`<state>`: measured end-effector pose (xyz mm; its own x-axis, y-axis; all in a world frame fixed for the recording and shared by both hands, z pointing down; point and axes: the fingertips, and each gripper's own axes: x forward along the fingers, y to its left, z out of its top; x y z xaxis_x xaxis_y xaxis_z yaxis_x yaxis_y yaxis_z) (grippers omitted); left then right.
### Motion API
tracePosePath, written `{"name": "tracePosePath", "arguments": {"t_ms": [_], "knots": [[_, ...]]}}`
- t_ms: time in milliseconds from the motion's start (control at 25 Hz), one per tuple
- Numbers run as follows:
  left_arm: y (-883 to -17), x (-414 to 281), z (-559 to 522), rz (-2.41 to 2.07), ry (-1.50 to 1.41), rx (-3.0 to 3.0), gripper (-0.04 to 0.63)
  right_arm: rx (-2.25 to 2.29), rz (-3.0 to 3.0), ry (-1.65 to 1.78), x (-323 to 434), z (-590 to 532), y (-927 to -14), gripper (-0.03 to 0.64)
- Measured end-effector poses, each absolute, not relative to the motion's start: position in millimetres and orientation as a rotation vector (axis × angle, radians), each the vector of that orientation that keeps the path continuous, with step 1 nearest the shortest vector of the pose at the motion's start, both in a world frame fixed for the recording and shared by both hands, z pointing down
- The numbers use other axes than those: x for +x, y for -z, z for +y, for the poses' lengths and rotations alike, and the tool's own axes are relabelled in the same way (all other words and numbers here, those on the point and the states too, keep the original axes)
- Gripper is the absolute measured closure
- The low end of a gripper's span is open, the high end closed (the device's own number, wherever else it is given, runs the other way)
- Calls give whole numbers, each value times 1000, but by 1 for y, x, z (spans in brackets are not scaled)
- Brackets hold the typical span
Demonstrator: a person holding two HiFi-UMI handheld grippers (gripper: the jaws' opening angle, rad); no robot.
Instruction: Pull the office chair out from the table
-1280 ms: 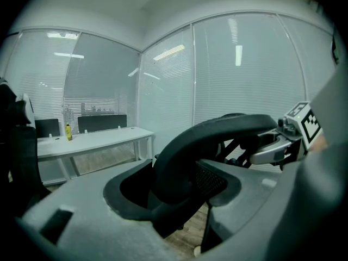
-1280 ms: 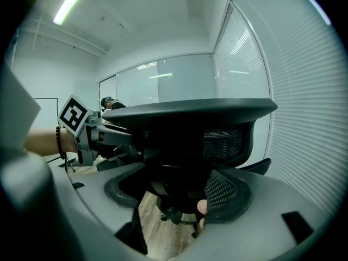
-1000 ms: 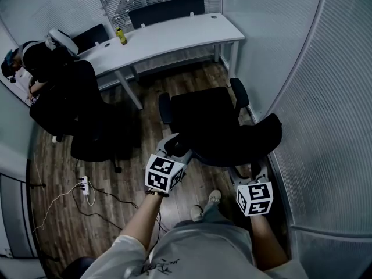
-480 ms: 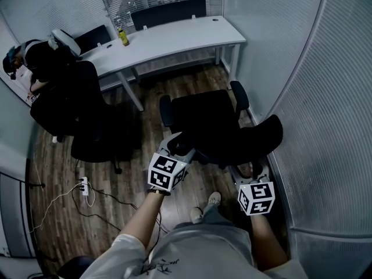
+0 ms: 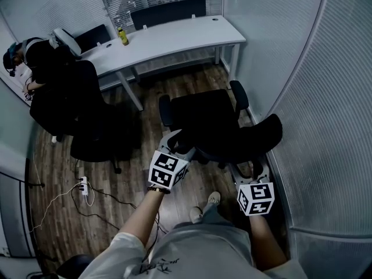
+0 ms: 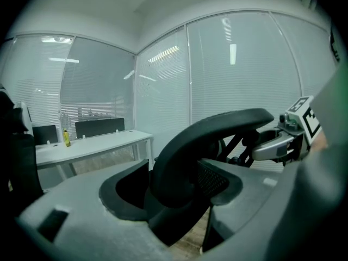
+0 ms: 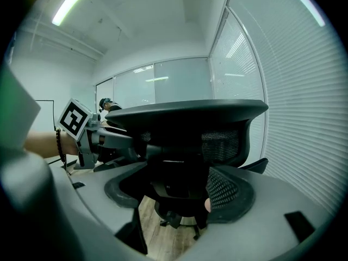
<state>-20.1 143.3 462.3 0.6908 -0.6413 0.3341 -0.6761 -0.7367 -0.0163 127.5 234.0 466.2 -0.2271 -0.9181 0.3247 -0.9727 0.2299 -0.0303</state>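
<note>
The black office chair [image 5: 203, 118] stands out from the white table [image 5: 174, 36], its seat facing the table and its backrest [image 5: 256, 137] toward me. My left gripper [image 5: 177, 143] is at the backrest's left end. Its jaws have just been opening, and the curved backrest rim [image 6: 217, 129] lies between them with a dark gap at the left pad. My right gripper [image 5: 253, 170] is at the backrest's right end. In the right gripper view the chair's back frame [image 7: 185, 167] fills the space between the pads [image 7: 231, 192], which seem to press on it.
A person [image 5: 35, 57] sits on a second black chair [image 5: 87, 115] at the left. A yellow bottle [image 5: 122, 36] stands on the table, with another chair [image 5: 168, 7] behind. A power strip and cables [image 5: 84, 185] lie on the wood floor. A blinded glass wall [image 5: 325, 97] runs close along the right.
The chair and both grippers keep their places; only the head view has shifted a little.
</note>
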Motion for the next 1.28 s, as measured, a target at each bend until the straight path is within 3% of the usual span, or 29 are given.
{"name": "tracePosePath", "arguments": {"t_ms": [720,840,960,1080,1280], "knots": [[-465,-47,181,-1115,-472,2751,319,1823,-2265,-378,130,258,-463,347],[-466,-51,196,-1118,-462,2743,389,1833,-2265,-381,129,264,-462,355],[-465,-55,207,-1131,-447,2731,453,1853,-2256,-366,128,271,-458,478],[-468,-58,219,-1143,-436,2716,511,1845,-2260,-369,122,277,-458,554],[-470,-62,239,-1135,-406,2692,584,1803,-2277,-382,108,287,-459,603]]}}
